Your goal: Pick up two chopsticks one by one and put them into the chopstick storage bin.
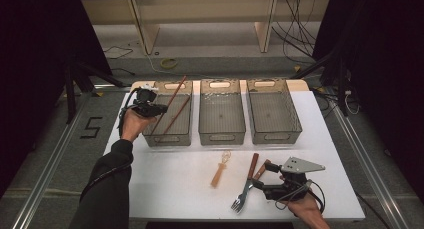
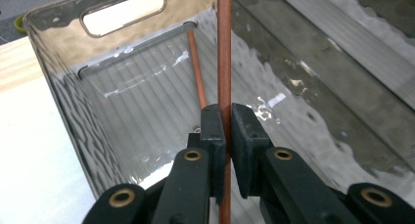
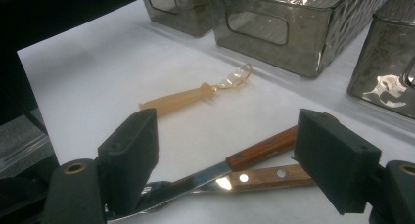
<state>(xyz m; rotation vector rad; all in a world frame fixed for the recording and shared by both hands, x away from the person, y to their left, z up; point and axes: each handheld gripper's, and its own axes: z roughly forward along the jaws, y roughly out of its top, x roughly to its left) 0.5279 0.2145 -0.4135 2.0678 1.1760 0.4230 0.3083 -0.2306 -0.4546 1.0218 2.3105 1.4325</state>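
1. Nearest the high camera, at the table's front right, the right gripper [image 1: 265,175] is held in the person's right hand [image 1: 306,209], its jaws spread wide and closed on nothing.
2. Between and just under those spread jaws, a knife [image 3: 254,155] and a fork [image 1: 243,194], both with wooden handles, are seen lying crossed on the white table [image 1: 165,189]; in the right gripper view the knife's blade is laid over the fork's handle.
3. A pale amber plastic utensil [image 1: 219,171] with a clear looped head is seen lying flat just to the left of the knife and fork, apart from them, with its head pointed toward the bins.
4. Three clear, rippled plastic bins with cut-out handles are lined up side by side across the far half of the table: a left bin [image 1: 150,134], a middle bin [image 1: 222,133] and a right bin [image 1: 274,134].
5. A reddish-brown chopstick [image 2: 224,62] is pinched between the pressed-together jaws of the left gripper [image 2: 228,136], which is held in the person's left hand [image 1: 132,124] at the left bin's outer side; the stick is held over the bin and slanted up past its far rim.
6. A second chopstick [image 2: 197,72] is seen resting inside the left bin, lying aslant on its floor with its far end near the back wall.
7. A dark sleeve [image 1: 107,189] is seen covering the left forearm, with the gripper's cable trailed along it.
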